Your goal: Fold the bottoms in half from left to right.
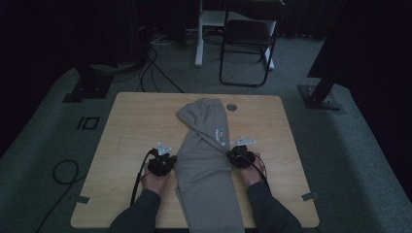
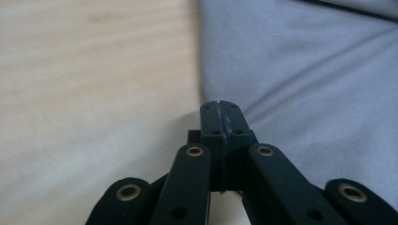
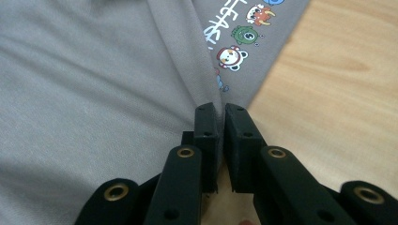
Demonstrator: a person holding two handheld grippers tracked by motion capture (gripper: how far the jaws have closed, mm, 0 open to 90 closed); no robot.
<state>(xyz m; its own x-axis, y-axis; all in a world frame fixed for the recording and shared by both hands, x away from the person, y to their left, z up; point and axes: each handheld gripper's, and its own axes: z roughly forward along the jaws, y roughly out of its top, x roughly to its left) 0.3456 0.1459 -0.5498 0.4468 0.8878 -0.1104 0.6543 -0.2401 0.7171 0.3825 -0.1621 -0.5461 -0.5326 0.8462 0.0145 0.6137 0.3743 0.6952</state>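
High view shows my left gripper (image 1: 164, 158) pinched empty, right gripper (image 1: 236, 156) barely parted, flanking the half-folded grey garment (image 1: 206, 160); final folds remain.

Wooden table (image 1: 131, 126), black folding chair (image 1: 248, 34), floor cables (image 1: 155, 73)
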